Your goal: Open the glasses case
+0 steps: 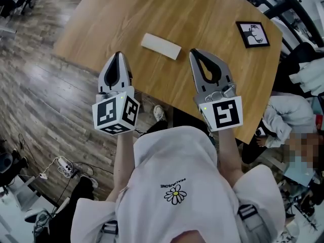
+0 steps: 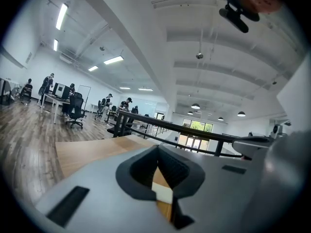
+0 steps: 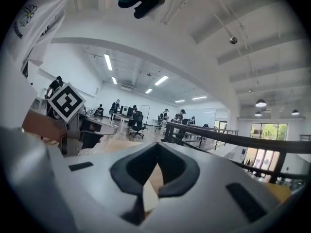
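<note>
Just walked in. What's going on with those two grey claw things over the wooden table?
A person stands at the near edge of the table with a two-jaw gripper in each hand. The left gripper and the right gripper are both shut and hold nothing. A white glasses case lies on the table just ahead, between the two tips, and neither touches it. It looks closed, so opening it has not begun. A black-framed picture lies near the table's right edge.

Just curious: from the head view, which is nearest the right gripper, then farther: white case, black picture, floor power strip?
1. White case: just left of the right gripper.
2. Black picture: farther right.
3. Power strip: far lower left.
</note>
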### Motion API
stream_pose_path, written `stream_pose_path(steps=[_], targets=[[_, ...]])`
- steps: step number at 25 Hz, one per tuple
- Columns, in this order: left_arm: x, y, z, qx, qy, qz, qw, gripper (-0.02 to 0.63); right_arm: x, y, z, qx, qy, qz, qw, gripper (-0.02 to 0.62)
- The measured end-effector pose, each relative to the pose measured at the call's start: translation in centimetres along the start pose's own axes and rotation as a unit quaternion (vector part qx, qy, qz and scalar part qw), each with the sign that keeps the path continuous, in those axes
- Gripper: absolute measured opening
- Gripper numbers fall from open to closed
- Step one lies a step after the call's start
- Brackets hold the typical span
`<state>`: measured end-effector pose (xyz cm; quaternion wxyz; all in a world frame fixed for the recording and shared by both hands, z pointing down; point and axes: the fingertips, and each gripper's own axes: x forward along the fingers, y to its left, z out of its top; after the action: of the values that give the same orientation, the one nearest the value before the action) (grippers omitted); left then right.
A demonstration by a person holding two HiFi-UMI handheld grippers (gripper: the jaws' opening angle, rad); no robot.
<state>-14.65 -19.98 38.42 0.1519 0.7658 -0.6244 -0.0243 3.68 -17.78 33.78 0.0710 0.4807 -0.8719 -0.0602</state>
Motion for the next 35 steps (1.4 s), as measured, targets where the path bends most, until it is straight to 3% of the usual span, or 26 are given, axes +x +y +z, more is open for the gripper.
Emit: stream_pose_path(steps=[6, 9, 11, 16, 22, 30, 35], targets=[[1.8, 0.6, -0.7, 0.02, 0.02, -0.001, 0.9996, 0.017, 2.3, 0.8, -0.4, -0.01, 0.005, 0.024, 1.0, 0.006], [3.3, 0.6, -2.8, 0.039, 0.064, -0.017, 0.997, 0.026, 3.4, 0.9, -1.2, -0.032, 0.017, 0.048, 0.998, 0.015], [4.7, 0.9, -5.1, 0.042, 0.108, -0.03, 0.9928, 0.068, 4.2, 1.1, -2.5, -0.066, 0.043, 0.069, 0.995, 0.071], [8.1, 2.4, -12.2, 0.082, 0.233, -0.04, 0.9683, 0.083, 5.8, 1.8, -7.1, -0.108, 0.11, 0.118, 0.981, 0.186], [10.9, 2.7, -17.8, 0.094, 0.337, -0.075, 0.9338, 0.146, 6.5, 2.3, -13.9, -0.111, 0.186, 0.157, 0.964, 0.227], [12.6, 2.2, -20.7, 0.101, 0.401, -0.136, 0.9005, 0.179, 7.7, 3.3, -21.4, -0.127, 0.261, 0.186, 0.939, 0.264], [12.6, 2.5, -21.4, 0.104, 0.41, -0.144, 0.8944, 0.179, 8.2, 3.9, -23.3, -0.124, 0.277, 0.192, 0.933, 0.265]])
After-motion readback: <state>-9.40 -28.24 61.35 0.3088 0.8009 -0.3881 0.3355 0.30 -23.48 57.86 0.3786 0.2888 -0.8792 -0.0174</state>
